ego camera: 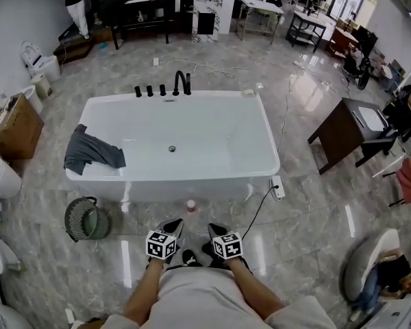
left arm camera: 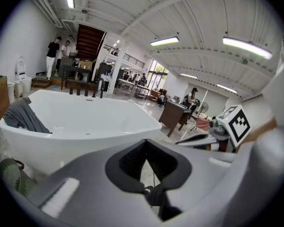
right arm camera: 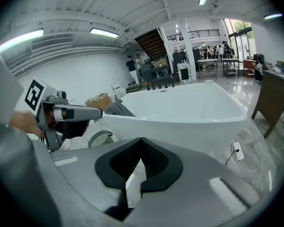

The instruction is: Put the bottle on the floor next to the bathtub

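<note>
The white bathtub (ego camera: 267, 142) stands in the middle of the marble floor. A small bottle (ego camera: 190, 205) with a reddish top stands upright on the floor just in front of the tub's near wall. In the head view my left gripper (ego camera: 172, 225) and right gripper (ego camera: 214, 229) are held side by side close to my body, a short way behind the bottle and apart from it. Both are shut with nothing between the jaws. The left gripper (left arm camera: 146, 144) and right gripper (right arm camera: 141, 142) each look over the tub (left arm camera: 85, 126) (right arm camera: 180, 112); the bottle is hidden in both gripper views.
A grey cloth (ego camera: 92, 151) hangs over the tub's left rim and a black faucet (ego camera: 182, 82) stands at its far side. On the floor are a green wire basket (ego camera: 87, 219) at the left and a power strip (ego camera: 278, 186) with a cable at the right. A dark desk (ego camera: 346, 132) stands further right.
</note>
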`<state>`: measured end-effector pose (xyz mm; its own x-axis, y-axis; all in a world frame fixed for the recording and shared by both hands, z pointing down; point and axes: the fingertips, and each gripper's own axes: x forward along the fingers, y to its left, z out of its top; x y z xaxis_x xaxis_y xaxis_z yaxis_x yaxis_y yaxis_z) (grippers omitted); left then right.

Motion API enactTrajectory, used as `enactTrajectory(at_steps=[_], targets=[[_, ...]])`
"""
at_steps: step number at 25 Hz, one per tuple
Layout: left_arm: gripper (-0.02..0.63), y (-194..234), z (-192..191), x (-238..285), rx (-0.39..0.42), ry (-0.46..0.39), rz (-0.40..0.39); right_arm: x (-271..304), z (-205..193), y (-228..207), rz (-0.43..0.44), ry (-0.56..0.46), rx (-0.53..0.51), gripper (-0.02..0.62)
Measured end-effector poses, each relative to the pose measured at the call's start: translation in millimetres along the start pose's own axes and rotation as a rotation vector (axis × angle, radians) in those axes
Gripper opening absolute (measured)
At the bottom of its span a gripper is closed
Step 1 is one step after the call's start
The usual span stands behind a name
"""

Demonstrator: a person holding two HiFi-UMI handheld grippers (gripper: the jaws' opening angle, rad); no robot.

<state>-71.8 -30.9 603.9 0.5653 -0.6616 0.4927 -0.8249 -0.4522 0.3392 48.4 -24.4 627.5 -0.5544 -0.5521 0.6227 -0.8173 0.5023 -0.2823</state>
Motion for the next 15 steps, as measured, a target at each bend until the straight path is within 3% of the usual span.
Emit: enactTrajectory(at_steps=[8,15], targets=[[0.058,-8.2,-2.1,2.9,0.020,0.020,-0.015,-7.5,-3.9,-5.4,-0.019,-0.001,0.024,0.002],[0.058,-2.1,-7.3,1.8,0.004,0.038,0.023,-8.2,-7.3,-4.1,-0.010,0.005,0.028,0.002]])
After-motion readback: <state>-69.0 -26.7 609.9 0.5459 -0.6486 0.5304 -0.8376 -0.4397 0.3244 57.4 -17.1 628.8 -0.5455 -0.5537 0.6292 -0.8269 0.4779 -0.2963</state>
